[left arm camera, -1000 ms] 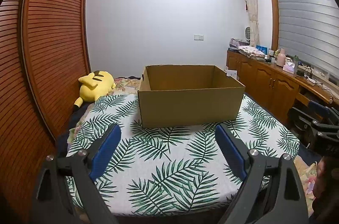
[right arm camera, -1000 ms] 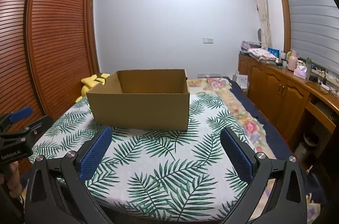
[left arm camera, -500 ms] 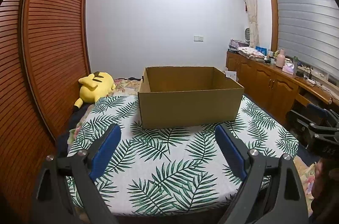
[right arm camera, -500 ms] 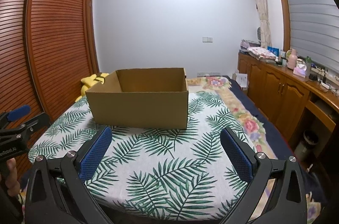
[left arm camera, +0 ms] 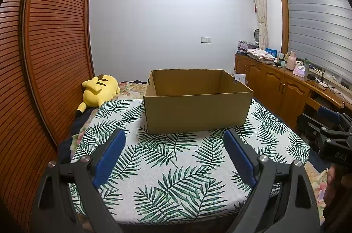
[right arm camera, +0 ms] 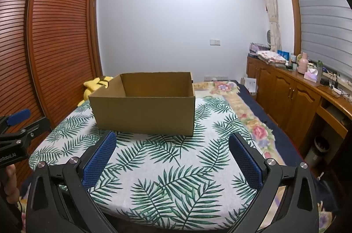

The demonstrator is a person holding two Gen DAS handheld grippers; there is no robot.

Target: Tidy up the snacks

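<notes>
- Almost nothing has shifted since a second ago: the box [left arm camera: 198, 100] sits a shade lower in the left view, so we have tipped that claw up slightly; the right view holds steady.
- We see no snacks in either view. From this low angle the box's floor is hidden, so snacks may lie inside it, or may be somewhere out of frame; we cannot tell which.
- The box stands open-topped on the leaf-print cloth [left arm camera: 176, 178], ahead of both claws and well apart from them.
- Our left claw [left arm camera: 175, 158] is spread wide, pads parallel, holding nothing; the box lies straight ahead of it.
- Our right claw [right arm camera: 171, 158] is likewise spread and bare; the box lies ahead and a little left of it.
- Both claws hover level above the cloth's near edge, pointing forward, side by side; each shows at the rim of the other's view.
- To do this well, we judge it wise to raise a claw enough to look over the box's near wall before committing to anything.
- A plush [left arm camera: 99, 89] lies far left of the left claw, beyond the cloth.
</notes>
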